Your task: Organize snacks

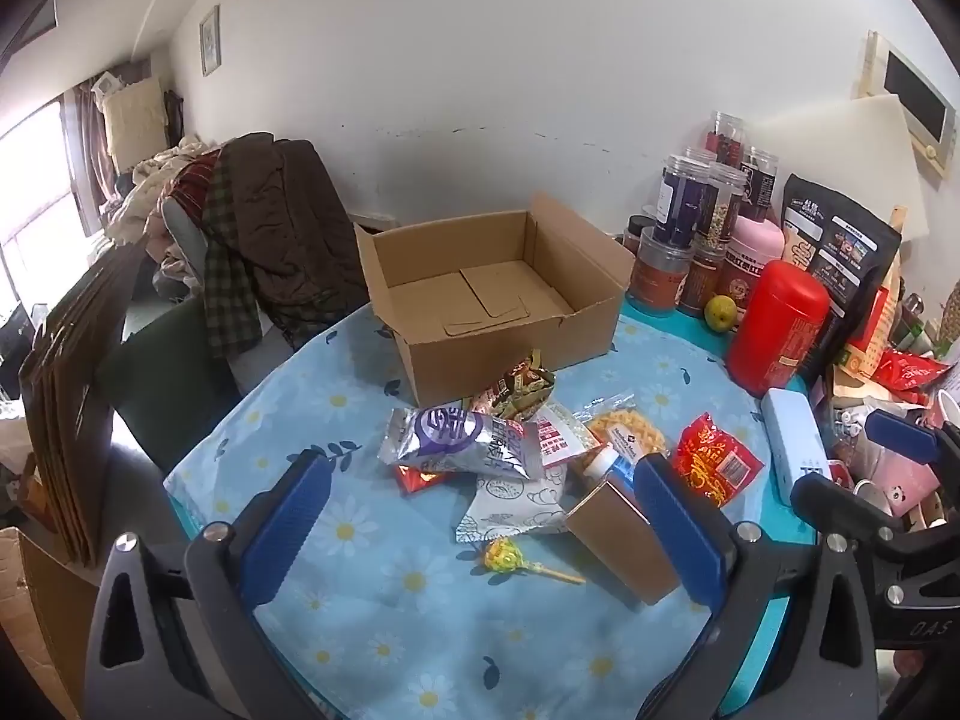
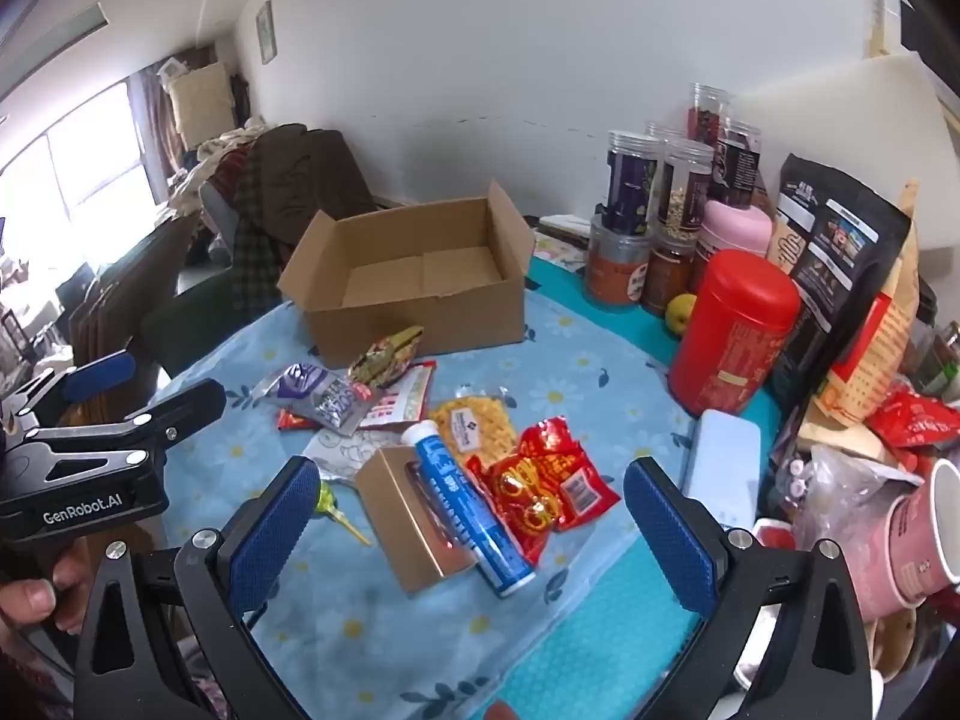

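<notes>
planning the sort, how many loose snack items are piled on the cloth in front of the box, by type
Soft packets: 7
Blue tube: 1
Small brown box: 1
Lollipop: 1
Total: 10, though overlapping packets may hide more. The cardboard box holds nothing yet.

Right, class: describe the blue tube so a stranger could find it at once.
Find the open cardboard box on the flowered tablecloth. In the snack pile before it, the blue tube lies between a tan carton and a red packet. Only it is round, with a white cap.
</notes>
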### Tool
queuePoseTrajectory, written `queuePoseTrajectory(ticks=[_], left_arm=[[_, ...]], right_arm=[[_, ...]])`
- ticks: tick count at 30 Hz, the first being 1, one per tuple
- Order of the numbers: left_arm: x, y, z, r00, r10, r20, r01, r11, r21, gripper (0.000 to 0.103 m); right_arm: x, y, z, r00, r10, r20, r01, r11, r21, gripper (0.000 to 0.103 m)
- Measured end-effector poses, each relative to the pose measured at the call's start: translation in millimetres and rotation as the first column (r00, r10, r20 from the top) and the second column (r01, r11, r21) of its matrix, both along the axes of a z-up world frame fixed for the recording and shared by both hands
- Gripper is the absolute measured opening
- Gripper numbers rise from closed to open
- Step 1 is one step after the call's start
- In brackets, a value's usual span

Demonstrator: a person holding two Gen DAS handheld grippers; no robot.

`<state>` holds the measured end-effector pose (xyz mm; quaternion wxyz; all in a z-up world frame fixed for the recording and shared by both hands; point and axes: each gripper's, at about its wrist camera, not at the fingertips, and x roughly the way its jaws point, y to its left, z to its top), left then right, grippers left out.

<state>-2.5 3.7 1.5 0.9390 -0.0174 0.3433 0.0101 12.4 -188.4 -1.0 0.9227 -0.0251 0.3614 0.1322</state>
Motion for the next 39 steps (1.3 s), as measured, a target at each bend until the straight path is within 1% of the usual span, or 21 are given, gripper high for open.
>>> queuePoseTrajectory(ticks=[3, 4, 6, 10, 13, 14, 22, 28, 39], left_arm=[[-2, 5, 0, 1.000, 0.008, -0.001, -0.008, 1.000, -0.007, 0.103], [4, 0, 4, 1.000, 0.004, -0.003, -0.004, 1.000, -0.007, 0.103], [2, 1, 4, 1.000, -0.003, 0.004, 0.003, 1.000, -0.004, 0.103], [1, -1, 4, 1.000, 0.000, 0.006, 0.000, 1.000, 0.018, 0.103], [1, 0, 6, 1.000, -0.002, 0.010, 0.002, 1.000, 0.015, 0.103], [0, 0, 8, 1.000, -0.002, 0.013, 0.002, 1.000, 0.015, 0.103], [-2, 0, 11, 1.000, -0.003, 0.019, 0.003, 1.000, 0.011, 0.103], [-2, 4, 10, 1.000, -0.004, 0.006, 0.004, 1.000, -0.009, 0.103], [-4, 3, 8, 1.000, -0.008, 0.000, 0.008, 1.000, -0.007, 0.103]], right_arm=[[0, 0, 0, 1.000, -0.002, 0.010, 0.002, 1.000, 0.003, 0.103], [0, -1, 0, 1.000, -0.005, 0.015, 0.005, 1.000, 0.008, 0.103], [-1, -1, 1, 1.000, -0.007, 0.019, 0.007, 1.000, 0.014, 0.103], [-1, 1, 4, 1.000, -0.013, 0.026, 0.013, 1.000, 0.014, 0.103], [-3, 2, 8, 0.999, -0.014, 0.033, 0.014, 1.000, 0.011, 0.103], [-4, -4, 7, 0.999, -0.011, 0.035, 0.010, 1.000, 0.020, 0.103], [-5, -5, 10, 0.999, -0.007, 0.041, 0.007, 1.000, 0.024, 0.103], [-8, -2, 11, 0.999, 0.007, 0.053, -0.008, 1.000, 0.019, 0.103], [-8, 0, 12, 0.998, 0.015, 0.054, -0.016, 1.000, 0.019, 0.103]])
